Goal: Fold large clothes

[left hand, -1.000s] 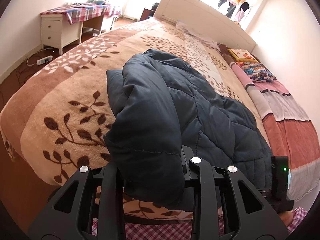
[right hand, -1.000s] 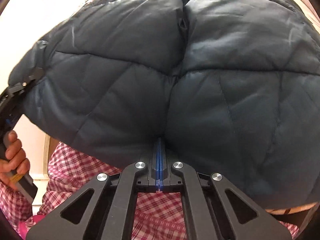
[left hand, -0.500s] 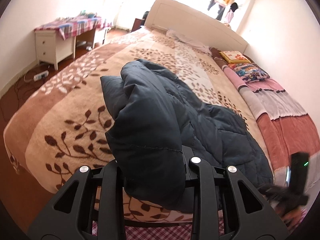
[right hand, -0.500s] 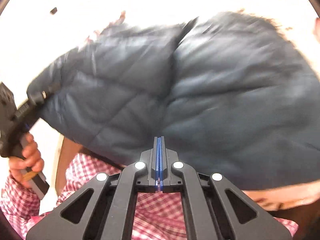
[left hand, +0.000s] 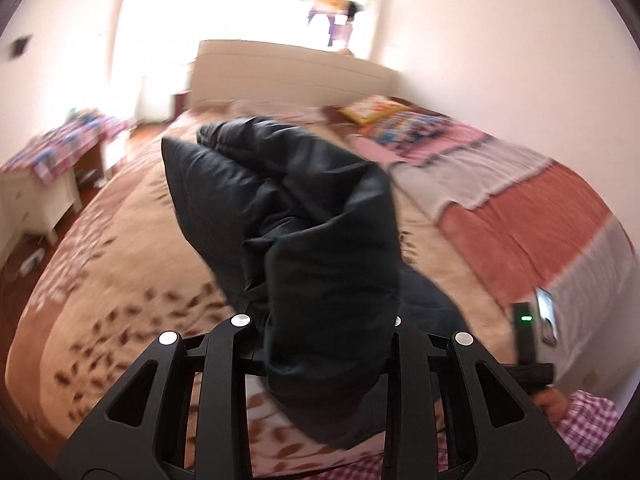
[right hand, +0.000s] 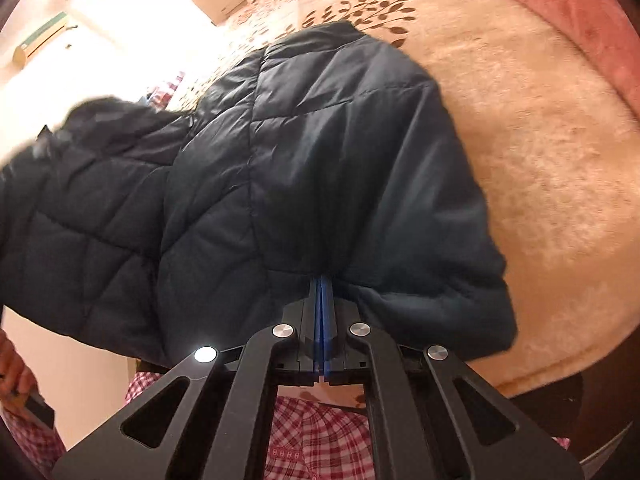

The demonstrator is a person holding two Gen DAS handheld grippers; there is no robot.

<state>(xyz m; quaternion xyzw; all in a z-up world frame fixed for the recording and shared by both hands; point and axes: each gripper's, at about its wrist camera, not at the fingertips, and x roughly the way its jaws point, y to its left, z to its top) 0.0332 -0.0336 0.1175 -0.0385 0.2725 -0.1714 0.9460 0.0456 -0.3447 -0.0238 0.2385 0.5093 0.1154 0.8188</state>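
A dark navy quilted jacket hangs bunched over the bed. A thick fold of it fills my left gripper, which is shut on it, and the fabric hides the fingertips. In the right wrist view the jacket spreads out from my right gripper. Its blue pads pinch the hem at their tips, and the jaws are just starting to open. The right gripper's body, with a green light, shows at the lower right of the left wrist view.
The bed carries a beige leaf-patterned blanket and a pink and red striped blanket. Pillows lie by the white headboard. A white drawer chest stands at the left. The person's plaid clothing is below the grippers.
Both grippers have swung sideways with the jacket, and the left has also risen and rolled. More of the jacket is off the bed, and bare blanket now shows at the right of the right wrist view.
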